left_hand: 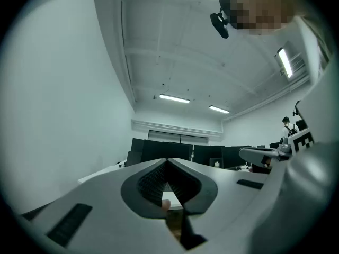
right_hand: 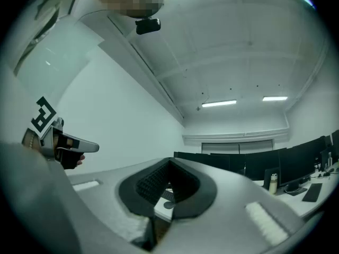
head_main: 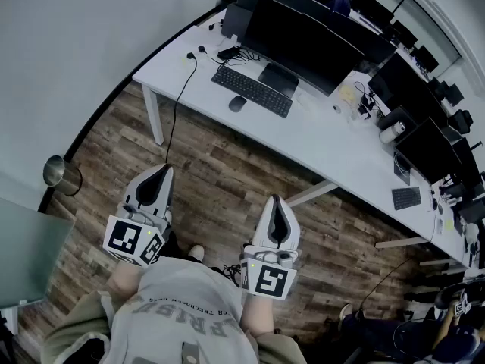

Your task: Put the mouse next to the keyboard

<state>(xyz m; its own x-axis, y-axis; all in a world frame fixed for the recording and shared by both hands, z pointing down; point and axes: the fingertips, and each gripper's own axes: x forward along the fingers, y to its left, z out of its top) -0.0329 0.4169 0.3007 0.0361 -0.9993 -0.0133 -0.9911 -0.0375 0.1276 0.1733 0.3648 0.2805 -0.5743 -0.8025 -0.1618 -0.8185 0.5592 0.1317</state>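
A dark mouse [head_main: 237, 103] lies on the white desk [head_main: 333, 139], just left of the near end of a black keyboard [head_main: 251, 90]. Both sit far ahead of me across the wood floor. My left gripper [head_main: 164, 170] and right gripper [head_main: 276, 201] are held close to my body, tips pointing toward the desk, both shut with nothing in them. In the right gripper view the mouse [right_hand: 168, 205] and keyboard [right_hand: 168, 196] show small through the notch between the shut jaws. The left gripper view shows only the desk edge and monitors [left_hand: 169, 153] beyond its shut jaws.
Large black monitors [head_main: 303, 40] line the back of the desk, with cables [head_main: 182, 89] hanging off its left end. A metal bin [head_main: 61, 174] stands on the floor at left. More desks and a second keyboard [head_main: 406, 198] run off to the right.
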